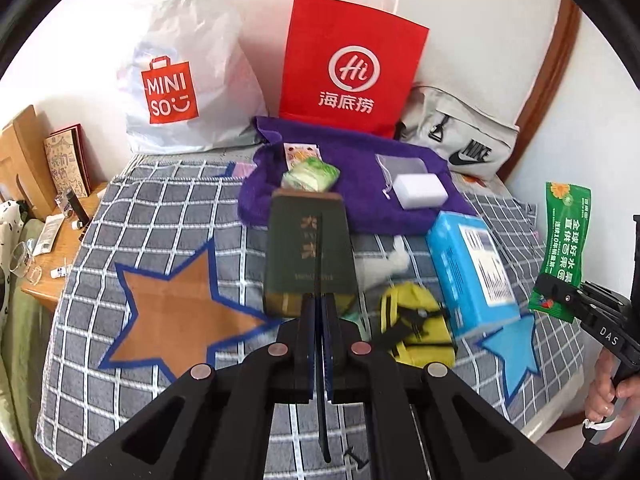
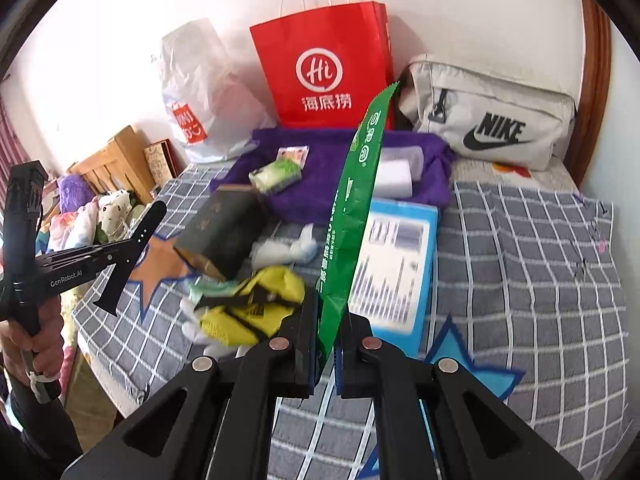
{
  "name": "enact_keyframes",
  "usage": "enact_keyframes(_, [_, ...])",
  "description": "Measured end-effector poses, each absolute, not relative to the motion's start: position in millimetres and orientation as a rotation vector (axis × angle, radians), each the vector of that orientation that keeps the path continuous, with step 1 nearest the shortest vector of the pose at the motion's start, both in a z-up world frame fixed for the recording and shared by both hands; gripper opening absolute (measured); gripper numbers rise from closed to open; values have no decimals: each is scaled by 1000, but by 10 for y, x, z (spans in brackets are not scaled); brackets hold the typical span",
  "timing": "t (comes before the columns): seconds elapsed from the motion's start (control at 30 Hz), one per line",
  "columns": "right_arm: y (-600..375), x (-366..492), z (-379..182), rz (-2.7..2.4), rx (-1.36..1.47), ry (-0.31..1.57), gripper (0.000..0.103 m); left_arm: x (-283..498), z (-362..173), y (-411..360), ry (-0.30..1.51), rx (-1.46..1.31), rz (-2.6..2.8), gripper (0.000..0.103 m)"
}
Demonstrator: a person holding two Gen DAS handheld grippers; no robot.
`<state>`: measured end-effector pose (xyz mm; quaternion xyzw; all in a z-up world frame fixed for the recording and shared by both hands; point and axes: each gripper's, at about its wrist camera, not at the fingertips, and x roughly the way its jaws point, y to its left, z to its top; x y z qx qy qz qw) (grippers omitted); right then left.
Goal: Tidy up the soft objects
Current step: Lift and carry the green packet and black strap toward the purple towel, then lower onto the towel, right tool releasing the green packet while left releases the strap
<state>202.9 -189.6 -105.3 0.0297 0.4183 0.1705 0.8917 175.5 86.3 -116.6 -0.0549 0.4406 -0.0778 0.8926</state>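
Observation:
My right gripper (image 2: 328, 314) is shut on the lower end of a long green snack packet (image 2: 356, 200), which stands up above the bed. In the left wrist view that packet (image 1: 560, 240) hangs at the right edge. My left gripper (image 1: 320, 302) is shut on a thin flat black strip (image 1: 320, 240), seen edge-on; the right wrist view shows the strip (image 2: 136, 244) slanted across the gripper's tip. Below lie a yellow pouch (image 2: 248, 304), a dark green book (image 1: 308, 256), a white fluffy lump (image 2: 280, 252) and a purple towel (image 1: 360, 200) carrying a green tissue pack (image 1: 312, 176) and a white block (image 1: 420, 190).
A blue box (image 1: 468, 272) lies on the checked bedspread (image 1: 168, 208). Against the wall stand a red paper bag (image 1: 352, 64), a white Miniso bag (image 1: 184, 80) and a grey Nike bag (image 2: 492, 120). A cluttered wooden bedside table (image 1: 60, 248) is at the left. A hand (image 2: 36, 336) grips each handle.

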Motion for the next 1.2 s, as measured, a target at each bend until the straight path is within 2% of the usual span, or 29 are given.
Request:
enact_keyframes(0.77, [-1970, 3097, -955, 298, 51, 841, 7, 2782, -994, 696, 911, -92, -143, 4])
enact_keyframes(1.2, [-1933, 3798, -1117, 291, 71, 883, 7, 3338, -1119, 741, 935, -120, -119, 4])
